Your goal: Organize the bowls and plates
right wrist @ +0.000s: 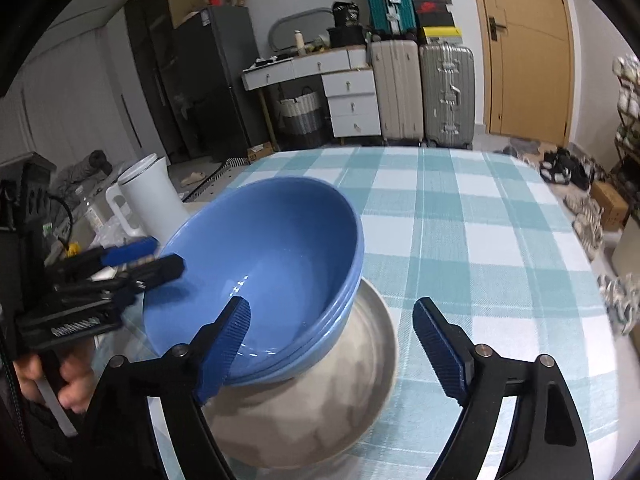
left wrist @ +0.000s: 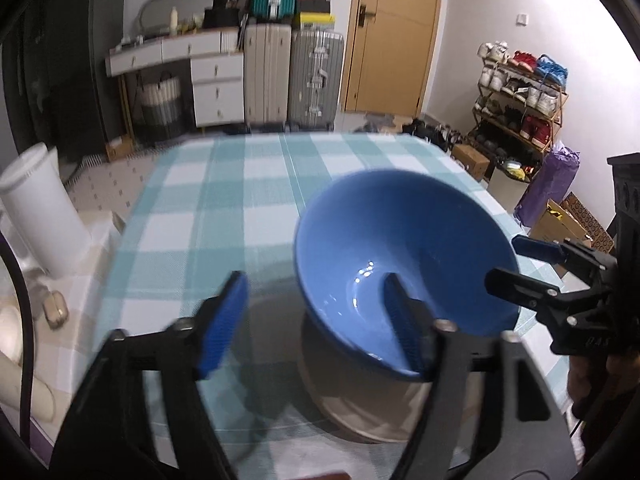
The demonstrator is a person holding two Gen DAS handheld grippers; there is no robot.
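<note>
A stack of blue bowls (right wrist: pixel 260 264) sits on a beige plate (right wrist: pixel 320 412) on the checked tablecloth (right wrist: pixel 480 240); they also show in the left wrist view as the blue bowl (left wrist: pixel 400 256) on the plate (left wrist: pixel 360 412). My left gripper (left wrist: pixel 320 320) is open, its right finger (left wrist: pixel 404 328) over the bowl's near rim, the left finger outside. My right gripper (right wrist: pixel 332 344) is open, its left finger (right wrist: pixel 224 348) at the bowl's near rim. Each gripper shows in the other's view, the right one (left wrist: pixel 516 264) and the left one (right wrist: pixel 136 260), beside the bowls.
A white kettle (right wrist: pixel 148 196) stands off the table's left edge, also in the left wrist view (left wrist: pixel 40 212). Suitcases (right wrist: pixel 424 92), drawers and a door are behind the table. A shoe rack (left wrist: pixel 520 96) and boxes are to the right.
</note>
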